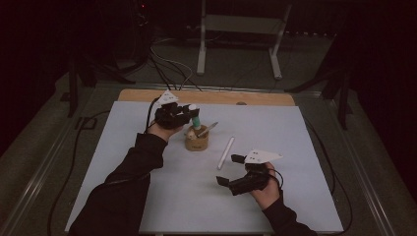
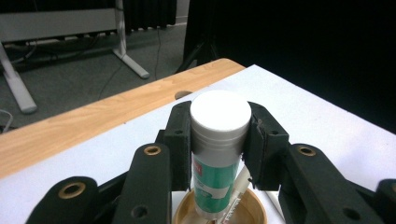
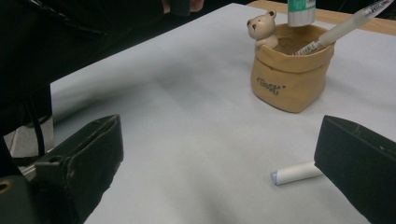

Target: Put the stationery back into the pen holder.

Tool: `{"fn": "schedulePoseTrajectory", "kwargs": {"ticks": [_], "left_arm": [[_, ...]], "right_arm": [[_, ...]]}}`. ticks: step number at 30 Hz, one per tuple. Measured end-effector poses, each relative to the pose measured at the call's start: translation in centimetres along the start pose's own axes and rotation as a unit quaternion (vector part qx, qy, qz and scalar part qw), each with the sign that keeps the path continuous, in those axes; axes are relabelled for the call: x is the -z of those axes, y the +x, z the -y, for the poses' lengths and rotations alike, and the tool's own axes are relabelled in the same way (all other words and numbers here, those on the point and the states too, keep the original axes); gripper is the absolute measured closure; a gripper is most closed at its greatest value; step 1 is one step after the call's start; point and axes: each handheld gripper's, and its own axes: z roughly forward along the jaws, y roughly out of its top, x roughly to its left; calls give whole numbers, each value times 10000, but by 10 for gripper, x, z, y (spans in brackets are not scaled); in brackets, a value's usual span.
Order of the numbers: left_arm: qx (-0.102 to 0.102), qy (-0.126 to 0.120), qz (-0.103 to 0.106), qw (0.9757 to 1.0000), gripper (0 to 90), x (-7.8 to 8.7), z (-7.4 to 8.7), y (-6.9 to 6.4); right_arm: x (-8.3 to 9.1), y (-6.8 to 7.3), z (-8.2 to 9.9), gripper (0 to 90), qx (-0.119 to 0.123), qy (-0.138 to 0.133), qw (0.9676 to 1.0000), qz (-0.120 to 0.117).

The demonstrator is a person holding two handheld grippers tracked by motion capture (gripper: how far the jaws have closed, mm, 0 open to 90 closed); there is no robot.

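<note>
My left gripper (image 2: pixel 219 154) is clamped on a green-and-white glue stick (image 2: pixel 218 154), holding it upright with its lower end inside the tan bear pot (image 3: pixel 289 79), where a white pen (image 3: pixel 343 25) leans on the rim. My right gripper (image 1: pixel 235 170) hangs wide open and empty, nearer me than the pot, with a second white pen (image 1: pixel 226 152) lying flat between them
</note>
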Motion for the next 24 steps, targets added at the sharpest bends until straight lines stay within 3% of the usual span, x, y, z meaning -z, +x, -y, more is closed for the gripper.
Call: {"fn": "schedulePoseTrajectory", "kwargs": {"ticks": [12,19,24], "left_arm": [[-100,217,-19,9997,660,-7,10,2],[-265,390,-61,9989,660,-12,13,2],[-221,510,-43,9984,659,-14,15,3]], "right_arm": [[-1,0,1,12,-29,23,10000,16],[-1,-1,1,12,-32,29,10000,5],[-1,-2,1,12,-48,46,10000,12]]}}
